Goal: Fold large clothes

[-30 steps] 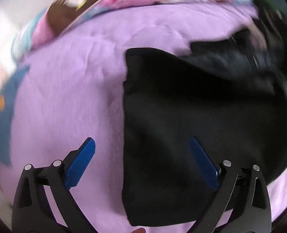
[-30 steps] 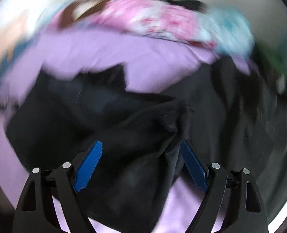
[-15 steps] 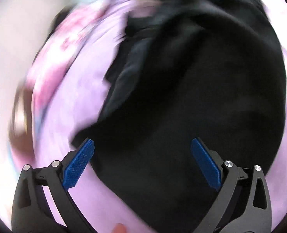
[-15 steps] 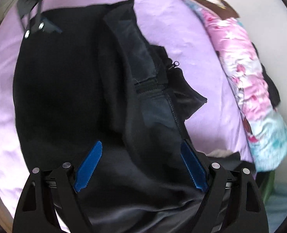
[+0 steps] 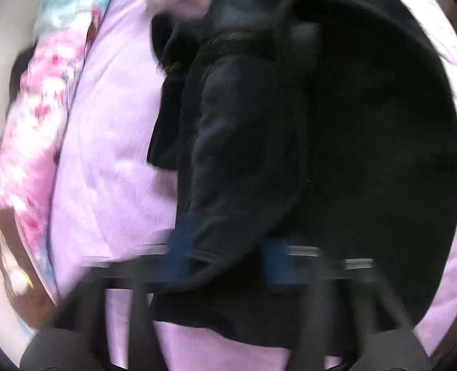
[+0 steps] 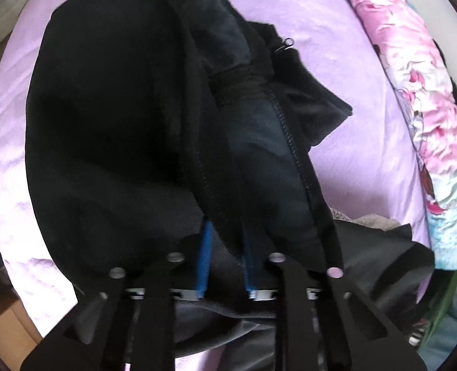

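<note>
I see the black jacket spread on the purple sheet, zipper open. My right gripper has just closed, pinching its zipper edge; my left gripper, blurred, has just closed on its hem. A pink quilt lines the far side.

Jacket on bedsheet; quilt along bedsheet's right edge, right-wrist view.
</note>
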